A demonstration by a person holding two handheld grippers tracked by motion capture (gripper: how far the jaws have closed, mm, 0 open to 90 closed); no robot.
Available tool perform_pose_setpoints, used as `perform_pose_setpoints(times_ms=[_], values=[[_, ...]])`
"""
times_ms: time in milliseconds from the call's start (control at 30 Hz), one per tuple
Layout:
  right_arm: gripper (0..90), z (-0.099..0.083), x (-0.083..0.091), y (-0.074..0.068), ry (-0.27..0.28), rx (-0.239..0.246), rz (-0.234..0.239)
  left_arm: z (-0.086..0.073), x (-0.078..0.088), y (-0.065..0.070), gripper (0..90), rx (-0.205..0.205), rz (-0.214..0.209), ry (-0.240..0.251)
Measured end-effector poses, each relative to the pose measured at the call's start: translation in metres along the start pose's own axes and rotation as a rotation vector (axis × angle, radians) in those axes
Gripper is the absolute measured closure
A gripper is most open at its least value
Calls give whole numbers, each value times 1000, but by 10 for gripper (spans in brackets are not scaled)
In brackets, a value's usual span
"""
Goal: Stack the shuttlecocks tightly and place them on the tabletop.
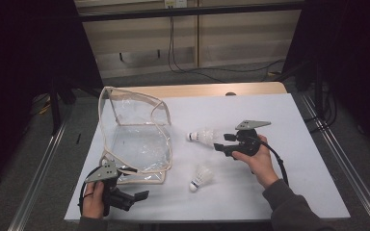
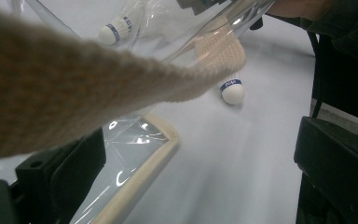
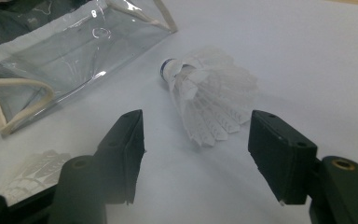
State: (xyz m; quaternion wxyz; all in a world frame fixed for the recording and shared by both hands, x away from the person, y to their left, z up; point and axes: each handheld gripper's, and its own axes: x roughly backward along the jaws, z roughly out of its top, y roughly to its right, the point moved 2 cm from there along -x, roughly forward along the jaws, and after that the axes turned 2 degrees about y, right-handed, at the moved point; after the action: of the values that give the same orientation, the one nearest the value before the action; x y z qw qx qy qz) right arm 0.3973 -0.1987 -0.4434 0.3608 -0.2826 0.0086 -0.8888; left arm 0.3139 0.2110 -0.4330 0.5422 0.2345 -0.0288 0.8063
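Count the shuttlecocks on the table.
2: one shuttlecock lies before the right gripper, whose jaws stand open; the other shuttlecock lies nearer the person, right of the clear bag. No others seen.

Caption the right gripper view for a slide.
Open right gripper faces a white shuttlecock lying beside a clear bag.

White sheet (image 1: 279, 192) spread over most of a wooden tabletop (image 1: 197, 89), bare wood left along the far edge. Beyond that, grey floor with black cables (image 1: 172, 43) hanging down pale wall panels (image 1: 231, 33). Metal rails (image 1: 43, 168) flanking both sides.
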Motion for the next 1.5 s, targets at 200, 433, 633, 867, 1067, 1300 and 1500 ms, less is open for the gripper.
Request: perform_pose_setpoints(times_ms=[200, 433, 633, 867, 1067, 1300, 1500], values=[[255, -6, 8, -3, -1, 21, -21, 0, 0, 0, 21, 0, 1, 0], [204, -7, 17, -8, 27, 12, 4, 0, 0, 0, 21, 0, 1, -1], [180, -11, 21, -12, 33, 11, 10, 0, 0, 0, 21, -3, 2, -5], [148, -15, 24, -15, 28, 15, 21, 0, 0, 0, 21, -5, 4, -6], [129, -17, 27, -22, 30, 23, 58, 0, 0, 0, 21, -2, 3, -2], [100, -17, 29, -26, 32, 41, 64, 0, 0, 0, 21, -3, 0, 0], [98, -17, 28, -29, 25, 50, 78, 0, 0, 0, 21, -3, 1, 3]])
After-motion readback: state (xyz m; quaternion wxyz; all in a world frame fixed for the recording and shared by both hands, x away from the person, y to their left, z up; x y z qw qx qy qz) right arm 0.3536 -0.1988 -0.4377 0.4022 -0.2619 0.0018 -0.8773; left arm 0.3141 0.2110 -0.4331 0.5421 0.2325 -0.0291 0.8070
